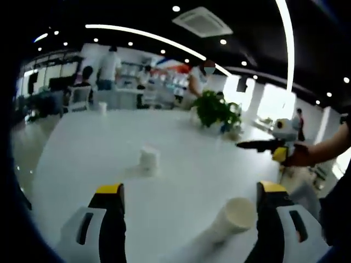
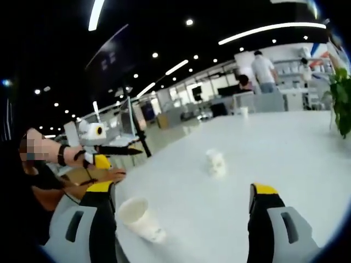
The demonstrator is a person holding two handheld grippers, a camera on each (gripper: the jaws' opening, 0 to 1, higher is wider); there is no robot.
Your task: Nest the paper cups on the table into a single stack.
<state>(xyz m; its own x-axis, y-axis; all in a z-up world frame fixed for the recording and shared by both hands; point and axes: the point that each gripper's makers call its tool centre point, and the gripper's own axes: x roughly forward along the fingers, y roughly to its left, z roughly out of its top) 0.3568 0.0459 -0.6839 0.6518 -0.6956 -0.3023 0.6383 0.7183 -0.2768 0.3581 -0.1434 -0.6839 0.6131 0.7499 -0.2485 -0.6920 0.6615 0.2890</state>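
In the left gripper view the left gripper has its two black jaws with yellow tips spread wide apart, with nothing between them; grey plastic housings flank each jaw. Just inside the right-hand jaw a white paper cup lies tipped on its side, its round open mouth facing up toward the jaw tip, its tapered body running down to the lower left. Farther out on the smooth, glossy white table, a small stack of cups stands upright, blurred, well apart from the tipped cup. Beyond it sits a leafy green plant near the far edge, and people stand at desks in the background under round ceiling lights. In the right gripper view the right gripper is likewise wide open and empty, with the same yellow-tipped black jaws. The tipped cup lies just beside its left-hand jaw, mouth upward, and the upright stack stands farther out on the table. Each gripper appears from the side in the other's view, held above the table edge in a hand; from there its jaws look close together, though blur leaves that unsure
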